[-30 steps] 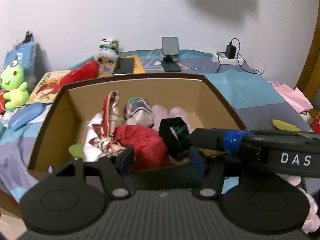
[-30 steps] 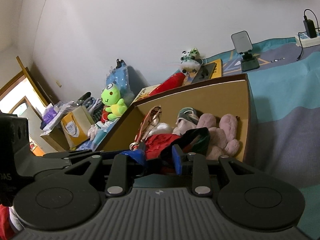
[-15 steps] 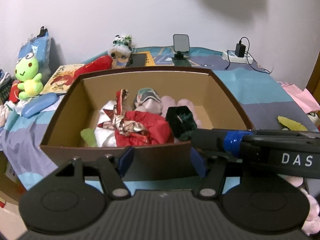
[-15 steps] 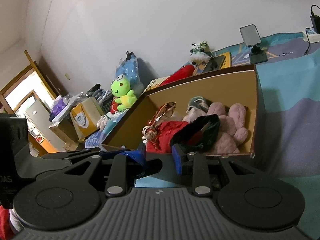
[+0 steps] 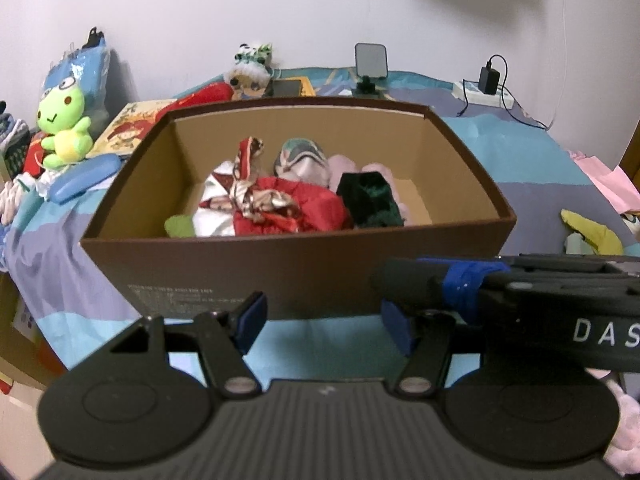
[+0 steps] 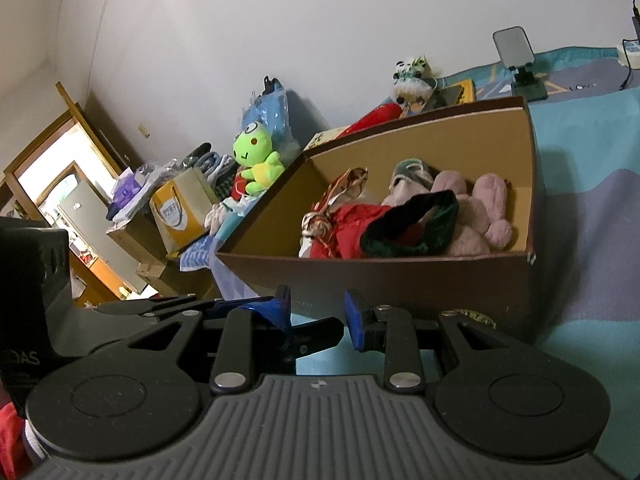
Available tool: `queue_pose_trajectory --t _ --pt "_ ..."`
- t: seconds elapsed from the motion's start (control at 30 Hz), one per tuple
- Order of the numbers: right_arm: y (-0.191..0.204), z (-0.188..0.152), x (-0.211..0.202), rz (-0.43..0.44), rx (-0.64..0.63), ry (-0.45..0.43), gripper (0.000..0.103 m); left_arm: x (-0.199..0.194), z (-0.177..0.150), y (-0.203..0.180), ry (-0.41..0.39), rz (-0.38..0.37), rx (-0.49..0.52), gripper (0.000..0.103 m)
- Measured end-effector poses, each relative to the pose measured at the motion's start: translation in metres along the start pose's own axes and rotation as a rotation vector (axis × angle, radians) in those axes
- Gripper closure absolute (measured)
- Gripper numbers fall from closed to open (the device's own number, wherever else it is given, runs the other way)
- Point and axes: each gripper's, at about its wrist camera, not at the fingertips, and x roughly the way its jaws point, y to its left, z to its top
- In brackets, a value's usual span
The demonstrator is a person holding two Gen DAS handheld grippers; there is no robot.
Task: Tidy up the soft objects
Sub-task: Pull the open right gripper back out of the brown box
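Both tools hang just in front of the cardboard box [image 5: 296,272], short of its near wall, and neither carries anything. The left gripper [image 5: 322,322] has its blue pads spread wide with only bedsheet showing between them; the right gripper [image 6: 316,318] is parted too, jaws empty (its gap is narrower, but there is clear daylight in it).

The soft things sit inside the box: a red garment [image 5: 304,208] heaped in the middle, a patterned scarf [image 5: 248,184] draped over it, a dark green velvet scrunchie [image 5: 370,200] lying on top at the right, and a pink plush [image 6: 480,216] tucked against the far right corner. They are piled loosely, which looks like the result of dropping rather than arranging.

More candidates lie outside the box: a green frog plush [image 5: 64,128] propped by the wall at left, and a yellow soft piece [image 5: 592,232] on the bedspread to the right. My read is that the open jaws are ready for one of those.
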Motion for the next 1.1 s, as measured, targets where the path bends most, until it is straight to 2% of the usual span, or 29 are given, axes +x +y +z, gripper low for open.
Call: queue_pose_trajectory --t 0.27,0.6,0.87,1.1 --pt "0.003 -0.010 0.000 -0.015 -0.003 0.038 0.090 0.009 -0.012 -0.002 0.054 0.001 -0.007 0.038" --pt "-0.010 -0.020 -0.005 -0.078 0.048 0.075 0.090 0.029 -0.025 -0.010 0.147 -0.003 0.000 0.038" --pt "-0.031 -0.029 -0.013 -0.156 0.120 0.106 0.090 0.046 -0.027 -0.034 0.202 -0.042 0.043 0.038" --pt "-0.055 -0.033 -0.030 -0.207 0.178 0.104 0.089 0.060 -0.026 -0.069 0.234 -0.083 0.090 0.038"
